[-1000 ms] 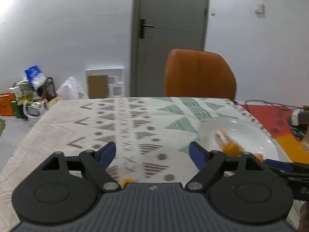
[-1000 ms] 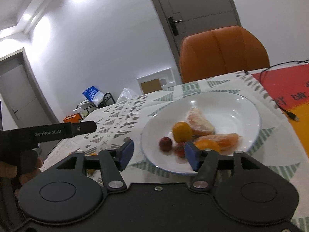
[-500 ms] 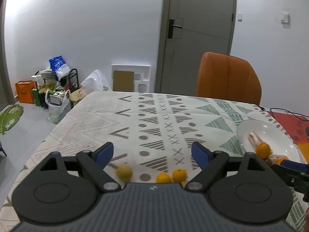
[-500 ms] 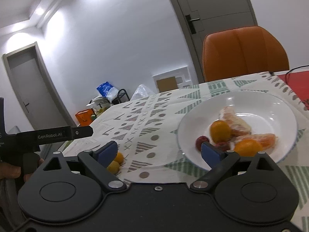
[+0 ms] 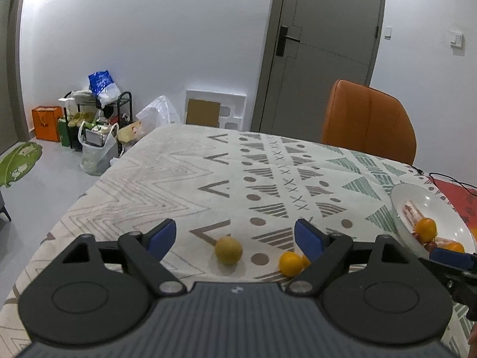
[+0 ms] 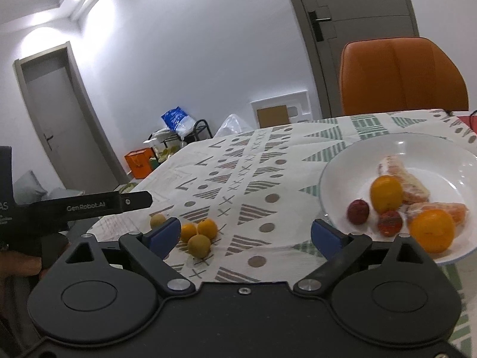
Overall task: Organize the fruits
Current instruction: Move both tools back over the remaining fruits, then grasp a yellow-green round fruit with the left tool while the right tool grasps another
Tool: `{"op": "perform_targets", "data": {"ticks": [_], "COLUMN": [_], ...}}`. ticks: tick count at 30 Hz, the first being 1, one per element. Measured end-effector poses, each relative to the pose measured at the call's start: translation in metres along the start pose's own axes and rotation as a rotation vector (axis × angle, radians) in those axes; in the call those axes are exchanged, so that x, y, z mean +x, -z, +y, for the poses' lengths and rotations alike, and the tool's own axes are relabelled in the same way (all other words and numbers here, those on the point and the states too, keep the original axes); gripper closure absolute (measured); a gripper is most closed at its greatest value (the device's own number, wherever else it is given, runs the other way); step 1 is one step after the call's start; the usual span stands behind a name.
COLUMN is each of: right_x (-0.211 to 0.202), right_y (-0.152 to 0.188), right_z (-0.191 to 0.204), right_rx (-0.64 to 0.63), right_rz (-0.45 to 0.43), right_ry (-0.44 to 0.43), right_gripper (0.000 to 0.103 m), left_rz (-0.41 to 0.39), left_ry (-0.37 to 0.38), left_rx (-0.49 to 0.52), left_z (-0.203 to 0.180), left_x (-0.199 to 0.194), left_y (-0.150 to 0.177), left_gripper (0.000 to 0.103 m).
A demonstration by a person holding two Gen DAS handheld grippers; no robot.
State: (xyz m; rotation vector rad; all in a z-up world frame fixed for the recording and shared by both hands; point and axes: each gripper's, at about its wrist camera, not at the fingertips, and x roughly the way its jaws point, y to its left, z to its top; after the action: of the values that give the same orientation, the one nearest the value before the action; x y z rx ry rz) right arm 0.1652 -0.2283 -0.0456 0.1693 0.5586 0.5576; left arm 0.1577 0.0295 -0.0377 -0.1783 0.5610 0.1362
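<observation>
My left gripper (image 5: 235,235) is open and empty above the patterned tablecloth. A yellow-green fruit (image 5: 228,250) lies between its fingers and a small orange (image 5: 290,263) lies by its right finger. My right gripper (image 6: 246,234) is open and empty. Two small oranges (image 6: 207,228) and a yellow-green fruit (image 6: 199,246) lie near its left finger, with another yellow-green fruit (image 6: 157,220) farther left. A white plate (image 6: 357,161) at the right holds oranges, peeled segments and two small red fruits (image 6: 357,211); it also shows in the left wrist view (image 5: 417,197).
An orange chair (image 5: 368,120) stands behind the table's far edge. A black cable (image 5: 450,179) lies on a red mat at the far right. Bags and a rack (image 5: 98,116) stand on the floor left of the table. The left gripper's body (image 6: 74,208) shows at the right wrist view's left.
Both grippers have pulled back and swung left. The loose fruits on the cloth have come into view. The right gripper's jaws have opened wider. The plate now sits farther right in both views.
</observation>
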Motion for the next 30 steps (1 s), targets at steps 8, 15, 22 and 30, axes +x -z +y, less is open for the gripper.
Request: {"op": "perform_targets", "data": {"ticks": [8, 15, 22, 30], "right_x": [0.020, 0.037, 0.054, 0.070], "right_y": [0.000, 0.001, 0.004, 0.007], "right_z": [0.014, 0.022, 0.028, 0.036], "right_rx": [-0.025, -0.044, -0.057, -0.074], "right_rz": [0.041, 0.082, 0.112, 0.152], "right_ry": [-0.006, -0.006, -0.018, -0.042], "right_gripper": [0.017, 0.024, 0.024, 0.026], "left_rz": [0.031, 0.055, 0.072, 0.073], "left_ry": [0.017, 0.047, 0.061, 0.067], "left_rx": [-0.045, -0.070, -0.072, -0.083], "left_z": [0.016, 0.024, 0.022, 0.028], "left_x": [0.014, 0.026, 0.039, 0.035], "left_y": [0.008, 0.013, 0.017, 0.017], "left_gripper": [0.033, 0.042, 0.055, 0.079]}}
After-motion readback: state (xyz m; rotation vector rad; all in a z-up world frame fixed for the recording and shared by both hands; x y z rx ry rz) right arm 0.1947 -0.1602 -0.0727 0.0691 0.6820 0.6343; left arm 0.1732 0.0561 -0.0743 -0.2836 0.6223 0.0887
